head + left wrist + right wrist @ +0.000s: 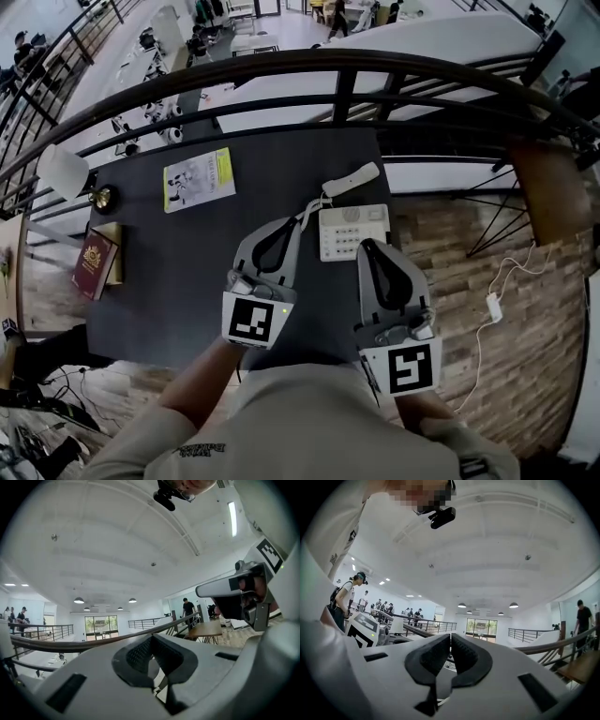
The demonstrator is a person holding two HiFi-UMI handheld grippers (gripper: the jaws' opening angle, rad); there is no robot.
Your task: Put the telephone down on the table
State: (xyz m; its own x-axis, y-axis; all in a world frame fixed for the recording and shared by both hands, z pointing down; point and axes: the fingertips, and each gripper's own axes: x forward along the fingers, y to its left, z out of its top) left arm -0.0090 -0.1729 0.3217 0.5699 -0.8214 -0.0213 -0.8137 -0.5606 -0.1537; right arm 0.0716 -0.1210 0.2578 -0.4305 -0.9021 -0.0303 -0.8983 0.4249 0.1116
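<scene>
A white telephone base with a keypad sits on the dark table near its right edge. The white handset lies off the base just beyond it, on the table, with its cord trailing left. My left gripper is raised over the table left of the base, its jaws shut and empty. My right gripper hovers over the near edge of the base, also shut with nothing in it. Both gripper views look out level at the ceiling and railings, so neither one shows the telephone.
A white lamp, a booklet and a red book lie on the table's left part. A dark railing runs behind the table. A wooden piece of furniture stands at the right, and a charger lies on the floor.
</scene>
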